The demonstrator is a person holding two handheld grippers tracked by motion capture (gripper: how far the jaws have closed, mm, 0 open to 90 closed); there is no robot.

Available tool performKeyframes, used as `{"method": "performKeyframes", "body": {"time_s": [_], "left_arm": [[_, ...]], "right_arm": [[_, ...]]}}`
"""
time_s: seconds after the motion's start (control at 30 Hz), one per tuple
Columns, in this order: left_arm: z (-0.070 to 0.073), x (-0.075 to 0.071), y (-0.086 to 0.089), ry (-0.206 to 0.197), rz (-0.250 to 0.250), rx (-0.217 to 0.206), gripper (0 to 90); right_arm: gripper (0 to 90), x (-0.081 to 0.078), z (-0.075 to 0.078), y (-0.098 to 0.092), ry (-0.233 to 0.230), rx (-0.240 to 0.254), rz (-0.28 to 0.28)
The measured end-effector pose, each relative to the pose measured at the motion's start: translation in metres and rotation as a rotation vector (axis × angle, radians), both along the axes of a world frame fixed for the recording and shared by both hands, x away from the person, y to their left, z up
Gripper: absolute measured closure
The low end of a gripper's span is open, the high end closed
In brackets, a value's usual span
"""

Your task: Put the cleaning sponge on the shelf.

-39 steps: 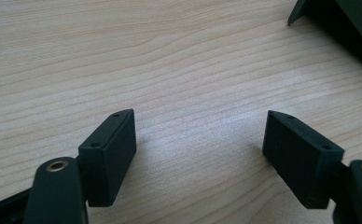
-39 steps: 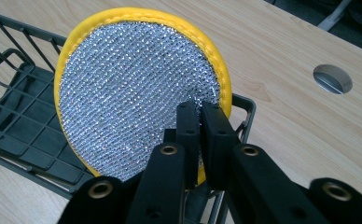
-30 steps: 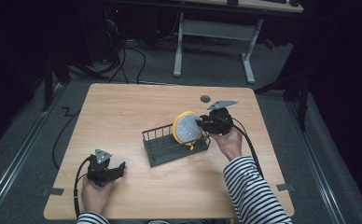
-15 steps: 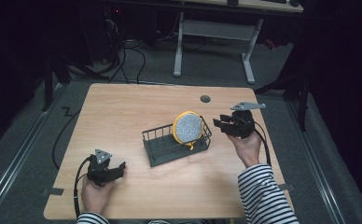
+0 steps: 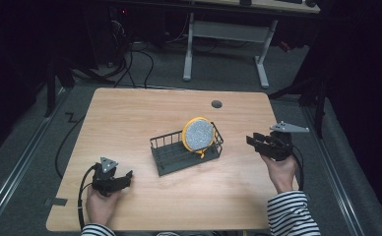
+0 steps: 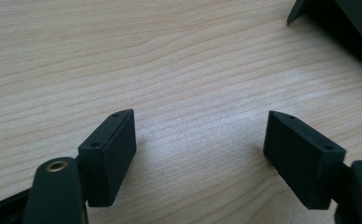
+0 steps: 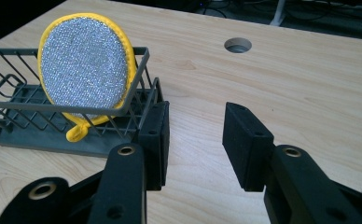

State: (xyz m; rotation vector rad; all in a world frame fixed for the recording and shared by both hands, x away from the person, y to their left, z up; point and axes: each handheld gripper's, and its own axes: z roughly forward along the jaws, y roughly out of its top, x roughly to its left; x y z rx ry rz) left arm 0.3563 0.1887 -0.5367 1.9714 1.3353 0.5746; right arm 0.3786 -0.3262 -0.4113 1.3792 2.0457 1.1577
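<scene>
The right hand-held gripper [image 7: 195, 140] hovers with its jaws parted and nothing between them. The left hand-held gripper [image 6: 200, 158] sits low over bare counter [image 5: 130, 123], jaws spread wide and likewise empty.

Just ahead of the right one and off its left jaw stands the wire basket [image 7: 11, 112], with the yellow-rimmed scouring pad [image 7: 83, 67] propped upright inside, leaning on the basket's near wall, its yellow loop [image 7: 76, 132] poking out through the wires. That lean looks precarious: a jaw brushing the basket could tip the pad flat or shove the light basket across the counter, and the loop could snag.

Farther ahead lies a cable hole [image 7: 238, 45].
</scene>
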Motion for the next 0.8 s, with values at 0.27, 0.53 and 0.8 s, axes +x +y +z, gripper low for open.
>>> {"method": "performKeyframes", "body": {"time_s": [0.27,0.53,0.8], "left_arm": [[0.0,0.0,0.0,0.0,0.0,0.0,25.8],[0.0,0.0,0.0,-0.001,0.0,-0.001,26.0],[0.0,0.0,0.0,-0.001,0.0,-0.001,26.0]], "right_arm": [[58.0,-0.02,-0.016,-0.015,0.003,0.026,-0.048],[57.1,-0.036,-0.037,-0.026,0.025,0.053,-0.081],[56.6,-0.044,-0.059,-0.033,0.05,0.055,-0.106]]}}
